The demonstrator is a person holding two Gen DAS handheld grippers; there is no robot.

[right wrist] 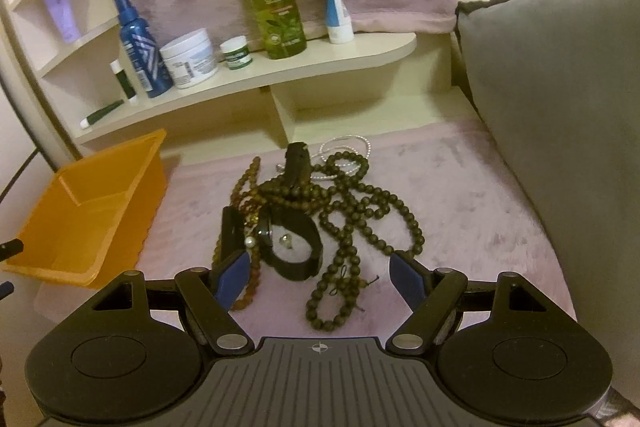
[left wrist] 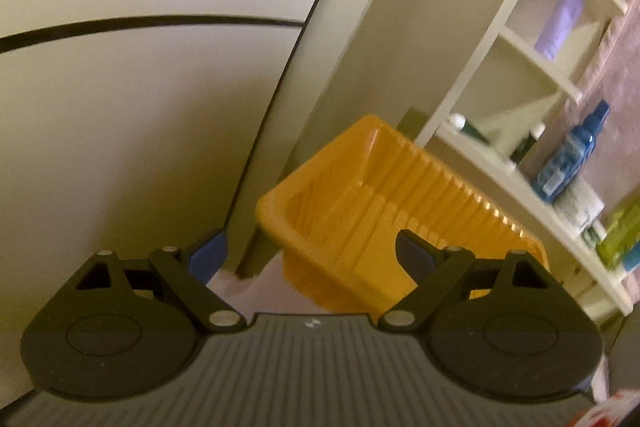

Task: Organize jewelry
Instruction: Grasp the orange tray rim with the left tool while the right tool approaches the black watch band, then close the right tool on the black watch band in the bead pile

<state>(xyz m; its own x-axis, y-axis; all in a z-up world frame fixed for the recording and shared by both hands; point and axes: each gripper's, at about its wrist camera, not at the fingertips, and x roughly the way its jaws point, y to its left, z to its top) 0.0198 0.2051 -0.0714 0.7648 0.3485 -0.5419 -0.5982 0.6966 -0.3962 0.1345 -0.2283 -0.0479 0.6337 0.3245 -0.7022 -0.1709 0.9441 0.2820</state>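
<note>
R claw (right wrist: 316, 277) spread wide, empty, poised over tangled bead strands (right wrist: 352, 227) & watch (right wrist: 294, 243) for pickup; L claw (left wrist: 310, 255) released, by empty orange bin (left wrist: 384, 211).

We take the jewelry pile (right wrist: 316, 211) as landmark: bare pink cloth (right wrist: 472, 195) lies open to its right as far as the grey cushion (right wrist: 560, 131), which walls off that side. Left of the pile the orange bin (right wrist: 84, 211) stands just beside it with its mouth open and unblocked, a narrow strip of cloth between them. Behind the pile a low white shelf (right wrist: 328, 61) crowded with bottles overhangs the far edge, closing the approach from that direction.
</note>
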